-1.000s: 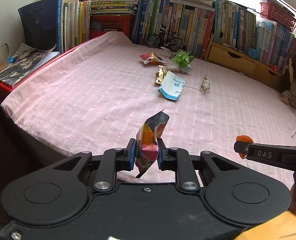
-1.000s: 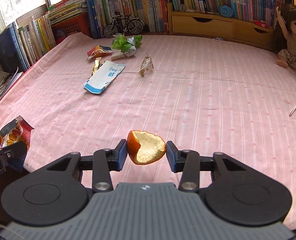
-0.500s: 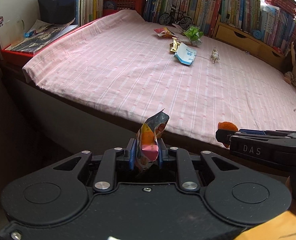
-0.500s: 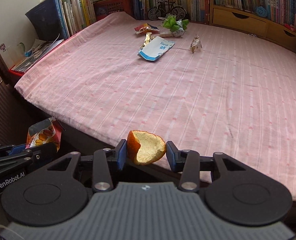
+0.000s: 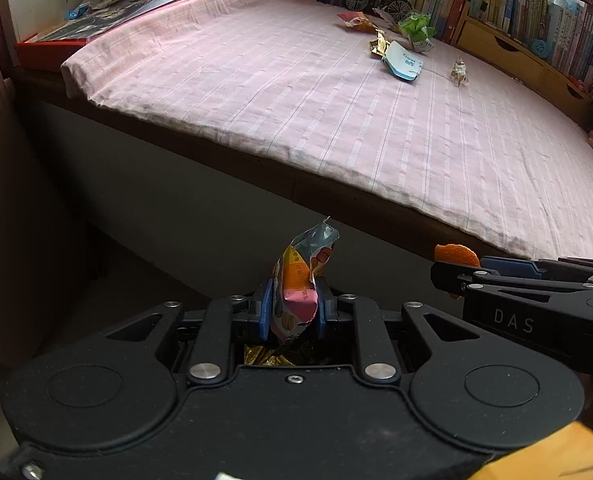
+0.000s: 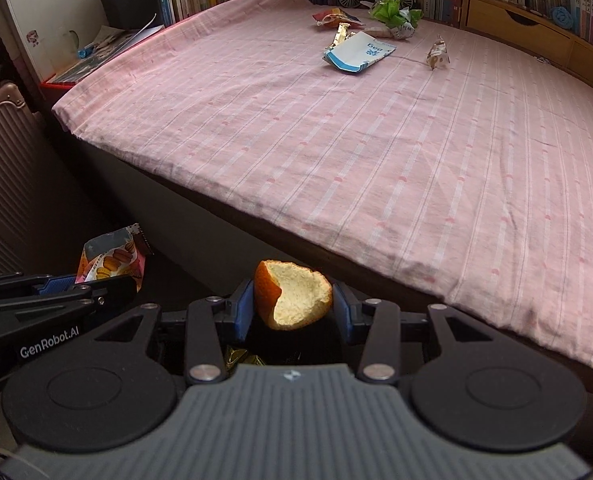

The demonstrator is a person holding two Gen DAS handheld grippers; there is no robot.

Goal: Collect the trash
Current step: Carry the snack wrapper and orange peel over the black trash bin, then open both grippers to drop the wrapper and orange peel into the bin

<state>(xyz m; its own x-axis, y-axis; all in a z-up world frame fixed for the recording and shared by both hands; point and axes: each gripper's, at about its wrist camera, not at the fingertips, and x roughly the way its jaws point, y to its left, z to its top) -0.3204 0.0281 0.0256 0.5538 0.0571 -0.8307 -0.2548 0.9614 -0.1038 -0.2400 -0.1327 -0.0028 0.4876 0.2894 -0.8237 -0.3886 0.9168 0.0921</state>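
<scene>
Near half of the bed (image 6: 376,152) is bare sheet – open passage right up to its near edge. Trash cluster sits far back: blue-white packet (image 6: 358,56), green wrapper (image 6: 392,14), small wrappers beside them, all close together. Book row (image 5: 496,0) and wooden drawers (image 5: 508,54) wall off the back side. Left of the bed a ribbed suitcase (image 6: 8,168) narrows the floor gap – dark floor strip between it and the bed side stays free
</scene>
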